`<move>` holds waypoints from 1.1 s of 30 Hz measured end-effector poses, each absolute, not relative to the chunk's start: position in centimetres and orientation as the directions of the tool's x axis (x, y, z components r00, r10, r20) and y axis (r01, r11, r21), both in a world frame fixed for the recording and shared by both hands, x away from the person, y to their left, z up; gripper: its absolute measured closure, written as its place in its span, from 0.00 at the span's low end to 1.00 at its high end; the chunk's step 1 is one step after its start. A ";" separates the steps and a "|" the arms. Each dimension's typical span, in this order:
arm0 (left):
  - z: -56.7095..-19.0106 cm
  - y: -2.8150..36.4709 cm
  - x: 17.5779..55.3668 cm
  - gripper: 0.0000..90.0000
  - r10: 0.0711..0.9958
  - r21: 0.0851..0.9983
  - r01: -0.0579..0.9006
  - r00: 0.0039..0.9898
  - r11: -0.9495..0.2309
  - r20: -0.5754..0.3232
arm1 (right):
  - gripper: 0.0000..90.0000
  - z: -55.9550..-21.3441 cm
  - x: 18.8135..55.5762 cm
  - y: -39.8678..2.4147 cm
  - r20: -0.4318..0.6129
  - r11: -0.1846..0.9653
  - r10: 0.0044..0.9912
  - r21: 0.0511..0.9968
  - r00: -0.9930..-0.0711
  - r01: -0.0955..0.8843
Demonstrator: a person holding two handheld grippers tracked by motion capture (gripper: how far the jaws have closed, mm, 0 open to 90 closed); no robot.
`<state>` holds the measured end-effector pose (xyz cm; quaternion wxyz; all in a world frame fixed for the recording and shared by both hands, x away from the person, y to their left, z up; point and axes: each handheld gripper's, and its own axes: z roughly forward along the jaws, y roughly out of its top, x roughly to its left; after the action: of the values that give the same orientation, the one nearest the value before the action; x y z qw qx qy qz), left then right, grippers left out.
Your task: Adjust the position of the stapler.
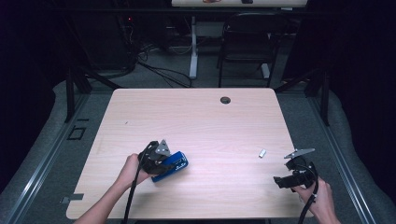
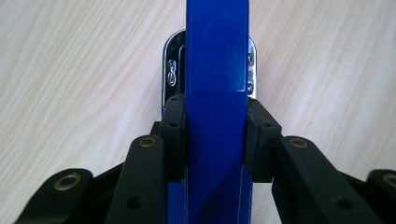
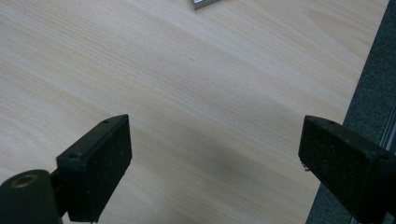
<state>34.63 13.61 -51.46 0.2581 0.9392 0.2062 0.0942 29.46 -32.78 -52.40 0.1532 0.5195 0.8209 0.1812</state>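
Observation:
A blue stapler (image 1: 171,166) with a chrome front end (image 2: 171,65) lies at the near left of the wooden table (image 1: 196,121). My left gripper (image 1: 159,162) is shut on its blue body (image 2: 215,93), one pad (image 2: 173,135) pressed against each side. At the table's near right corner my right gripper (image 1: 286,181) stands open over bare wood, its two pads (image 3: 95,165) wide apart with nothing between them. A small silver strip of staples (image 1: 262,153) lies on the table beyond the right gripper, and its edge (image 3: 205,3) shows at the top of the right gripper view.
A round cable hole (image 1: 225,100) sits near the table's far edge. Beyond the table stand a black chair (image 1: 247,42) and a white desk leg (image 1: 193,46) with cables on the floor. Grey carpet (image 3: 373,93) lies right of the table edge.

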 end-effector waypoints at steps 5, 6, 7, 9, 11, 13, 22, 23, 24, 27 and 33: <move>-51.4 12.5 34.1 0.73 0.386 0.523 0.298 0.920 -0.799 0.066 | 0.10 -52.4 29.5 -32.8 -0.064 0.396 0.908 0.452 -0.413 0.800; -51.4 12.3 34.0 0.73 0.374 0.520 0.288 0.925 -0.804 0.067 | 0.10 -52.4 29.5 -32.8 -0.065 0.397 0.908 0.452 -0.414 0.799; -51.4 12.0 33.9 0.73 0.364 0.521 0.279 0.929 -0.807 0.066 | 0.10 -52.4 29.5 -32.7 -0.063 0.397 0.907 0.454 -0.416 0.798; -51.5 11.5 33.7 0.73 0.342 0.520 0.262 0.938 -0.813 0.062 | 0.10 -52.4 29.4 -32.7 -0.066 0.399 0.906 0.458 -0.418 0.794; -51.4 11.0 33.5 0.73 0.320 0.521 0.241 0.945 -0.818 0.064 | 0.10 -52.4 29.5 -32.7 -0.066 0.403 0.905 0.454 -0.421 0.795; -51.4 10.5 33.3 0.73 0.299 0.522 0.225 0.952 -0.823 0.061 | 0.10 -52.4 29.5 -32.7 -0.067 0.404 0.905 0.452 -0.421 0.795; -51.6 7.8 32.3 0.73 0.179 0.502 0.122 0.982 -0.856 0.067 | 0.10 -52.5 29.5 -32.7 -0.062 0.401 0.905 0.453 -0.421 0.796; -51.6 7.5 32.2 0.73 0.165 0.501 0.111 0.984 -0.858 0.064 | 0.10 -52.5 29.5 -32.7 -0.062 0.401 0.905 0.453 -0.421 0.796; -51.6 7.2 32.1 0.73 0.149 0.499 0.097 0.987 -0.861 0.066 | 0.10 -52.6 29.5 -32.7 -0.063 0.400 0.906 0.454 -0.419 0.796; -51.7 6.5 32.1 0.73 0.115 0.493 0.071 0.992 -0.867 0.060 | 0.10 -52.5 29.5 -32.7 -0.063 0.402 0.905 0.453 -0.421 0.796; -52.2 5.5 32.0 0.73 0.052 0.477 0.021 0.997 -0.879 0.051 | 0.10 -52.6 29.5 -32.7 -0.063 0.401 0.905 0.449 -0.420 0.798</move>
<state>32.00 5.50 -52.22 0.2456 0.9687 0.0187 0.0311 29.52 -32.68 -52.57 0.1505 0.5173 0.8234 0.1784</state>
